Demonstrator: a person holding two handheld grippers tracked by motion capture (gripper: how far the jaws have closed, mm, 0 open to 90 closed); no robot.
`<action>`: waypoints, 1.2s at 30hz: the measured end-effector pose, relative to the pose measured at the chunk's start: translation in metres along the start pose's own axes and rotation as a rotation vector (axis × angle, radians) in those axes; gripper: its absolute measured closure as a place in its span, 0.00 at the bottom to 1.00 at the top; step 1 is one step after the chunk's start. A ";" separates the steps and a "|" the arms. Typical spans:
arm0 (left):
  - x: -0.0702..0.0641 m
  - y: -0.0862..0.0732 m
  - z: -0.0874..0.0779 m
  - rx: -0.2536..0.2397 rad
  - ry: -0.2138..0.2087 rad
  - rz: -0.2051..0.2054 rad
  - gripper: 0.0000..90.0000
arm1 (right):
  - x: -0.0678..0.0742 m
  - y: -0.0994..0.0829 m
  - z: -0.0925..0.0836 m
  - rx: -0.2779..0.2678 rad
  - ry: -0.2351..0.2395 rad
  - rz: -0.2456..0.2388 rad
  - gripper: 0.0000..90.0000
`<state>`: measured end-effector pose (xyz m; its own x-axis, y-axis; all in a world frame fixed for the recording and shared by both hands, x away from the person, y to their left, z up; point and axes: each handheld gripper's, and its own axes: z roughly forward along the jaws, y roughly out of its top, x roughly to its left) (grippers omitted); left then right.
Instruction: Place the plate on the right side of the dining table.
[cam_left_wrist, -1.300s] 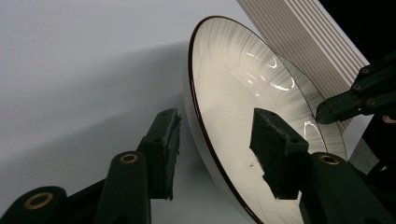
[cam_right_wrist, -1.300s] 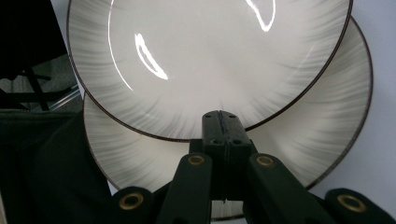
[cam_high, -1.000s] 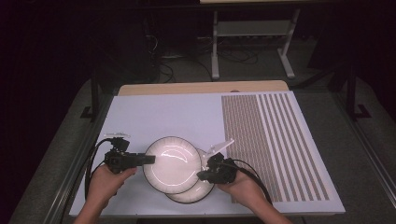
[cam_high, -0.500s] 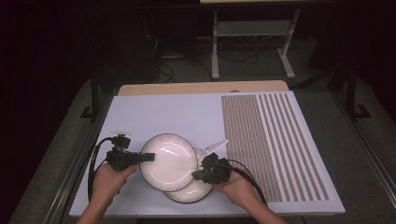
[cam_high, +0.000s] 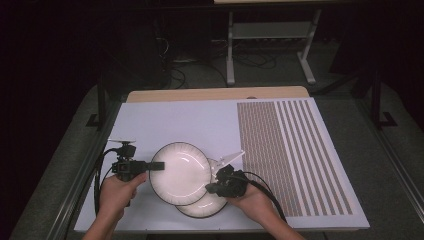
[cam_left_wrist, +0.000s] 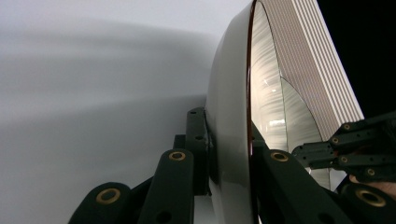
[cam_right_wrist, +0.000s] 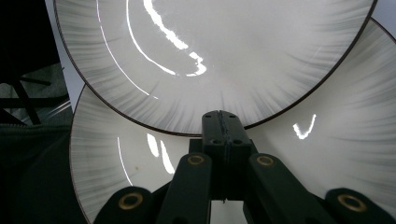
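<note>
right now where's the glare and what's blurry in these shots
Right gripper view: bright streaks of glare on the upper plate and smaller ones on the lower plate. Left gripper view: the mat is soft and smeared. High view: dark surroundings, the mat evenly lit.

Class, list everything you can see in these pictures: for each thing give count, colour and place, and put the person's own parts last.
Upper plate: one, white with dark rim, near the table's front, overlapping the other plate.
Lower plate: one, white with dark rim, under the upper one, toward the right.
Table mat: one, pale, with brown stripes on its right part.
Metal stand: one, grey, on the floor beyond the table.
Left tongs: black, shut on the upper plate's left rim.
Right tongs: black, jaws closed together at the plates' right side.
Hands: two, at the bottom.
</note>
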<state>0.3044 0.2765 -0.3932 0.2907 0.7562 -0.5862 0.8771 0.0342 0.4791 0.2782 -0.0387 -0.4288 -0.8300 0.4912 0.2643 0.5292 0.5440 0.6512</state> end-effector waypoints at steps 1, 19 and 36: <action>0.001 0.000 0.000 0.002 -0.001 -0.015 0.89 | 0.000 0.000 0.000 0.000 -0.001 0.002 0.99; 0.015 -0.009 -0.002 -0.061 -0.133 -0.191 0.89 | -0.006 -0.002 -0.031 -0.265 -0.106 0.125 0.61; 0.002 -0.026 0.001 -0.210 -0.219 -0.298 0.89 | -0.007 0.008 -0.025 -0.427 -0.168 0.382 0.65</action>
<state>0.2819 0.2765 -0.4071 0.1302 0.5367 -0.8336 0.8448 0.3801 0.3767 0.2844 -0.0547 -0.4075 -0.5370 0.7179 0.4430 0.6386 0.0028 0.7696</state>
